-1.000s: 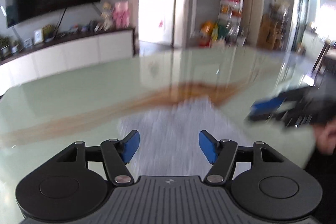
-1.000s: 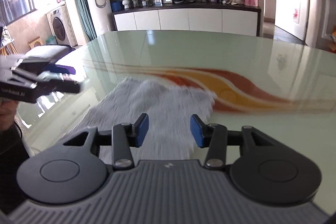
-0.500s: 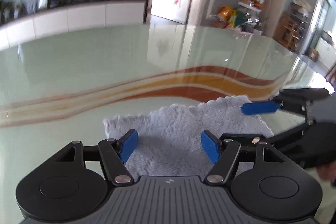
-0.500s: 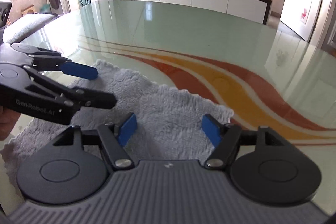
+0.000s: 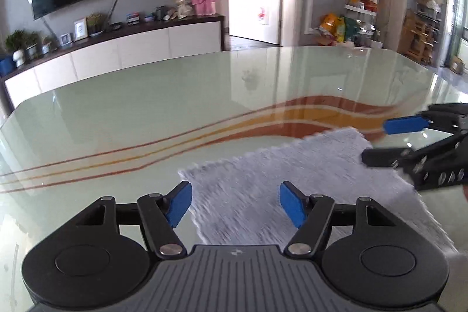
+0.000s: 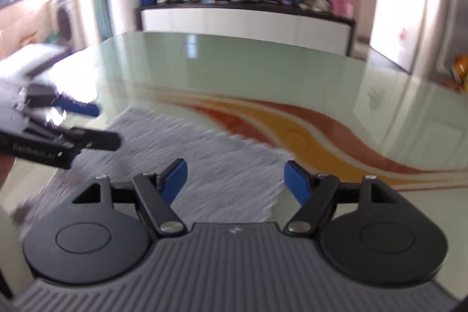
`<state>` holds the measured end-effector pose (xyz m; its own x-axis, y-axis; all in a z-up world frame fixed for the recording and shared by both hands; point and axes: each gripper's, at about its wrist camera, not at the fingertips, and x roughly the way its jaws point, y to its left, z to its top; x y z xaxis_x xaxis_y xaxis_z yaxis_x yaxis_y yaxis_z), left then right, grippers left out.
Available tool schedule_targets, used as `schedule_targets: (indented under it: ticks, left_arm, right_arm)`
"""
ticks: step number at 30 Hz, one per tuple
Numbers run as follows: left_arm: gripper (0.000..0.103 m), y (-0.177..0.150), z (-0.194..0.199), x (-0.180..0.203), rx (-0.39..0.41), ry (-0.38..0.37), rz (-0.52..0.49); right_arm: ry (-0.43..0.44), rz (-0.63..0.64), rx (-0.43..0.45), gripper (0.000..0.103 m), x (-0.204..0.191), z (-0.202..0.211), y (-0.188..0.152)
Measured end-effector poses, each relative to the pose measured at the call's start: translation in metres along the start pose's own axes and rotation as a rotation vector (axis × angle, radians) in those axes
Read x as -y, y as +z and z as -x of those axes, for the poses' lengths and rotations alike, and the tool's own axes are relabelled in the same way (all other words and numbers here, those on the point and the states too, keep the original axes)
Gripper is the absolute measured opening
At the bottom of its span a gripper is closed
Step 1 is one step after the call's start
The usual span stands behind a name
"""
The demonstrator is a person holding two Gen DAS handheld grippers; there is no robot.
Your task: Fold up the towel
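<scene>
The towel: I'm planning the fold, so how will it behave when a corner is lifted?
The towel looks thin and fluffy, lying flat on the table, so it will probably drape limply. The glossy glass suggests it may slide if pushed. It likely weighs little.

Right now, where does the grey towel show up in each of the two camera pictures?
Left wrist view: the grey towel lies flat, lower centre to right, under the open left gripper.
Right wrist view: it lies lower centre to left, blurred.
Shared landmark: the orange swirl on the glass table, just beyond the towel's far edge.
</scene>
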<state>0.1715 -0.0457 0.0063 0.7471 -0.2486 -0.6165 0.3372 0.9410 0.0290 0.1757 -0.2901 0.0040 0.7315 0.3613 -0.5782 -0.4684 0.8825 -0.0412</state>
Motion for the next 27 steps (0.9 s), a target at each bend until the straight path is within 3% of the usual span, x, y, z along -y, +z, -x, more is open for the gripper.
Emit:
schedule_targets:
  ticks: [5,9,13,15,18,21,24,27]
  left_arm:
    - [0.075,-0.029,0.009,0.014,-0.037,0.082,-0.101]
    - [0.079,-0.035,0.02,0.001,-0.044,0.141,-0.117]
    - [0.075,-0.038,0.037,-0.013,-0.055,0.217,-0.104]
    - [0.075,-0.038,0.052,-0.014,-0.031,0.206,-0.077]
    - [0.076,-0.04,0.076,-0.001,-0.004,0.126,-0.018]
    - [0.078,-0.049,0.088,0.024,0.005,0.092,-0.061]
    - [0.078,-0.064,0.083,0.038,-0.043,0.117,-0.115]
    - [0.086,-0.076,0.081,0.036,-0.072,0.172,-0.165]
  right_arm:
    - [-0.104,0.153,-0.028,0.077,-0.03,0.006,-0.023]
    - [-0.184,0.122,-0.048,0.077,-0.016,0.019,-0.034]
    - [-0.24,0.076,-0.035,0.077,-0.005,0.034,-0.043]
    - [-0.217,0.055,0.014,0.077,-0.012,0.05,-0.043]
    - [-0.12,0.021,0.049,0.08,-0.033,0.065,-0.047]
    - [-0.076,0.027,0.028,0.08,-0.053,0.069,-0.055]
    - [-0.108,0.054,-0.01,0.08,-0.061,0.07,-0.066]
    - [-0.132,0.046,-0.011,0.082,-0.056,0.079,-0.077]
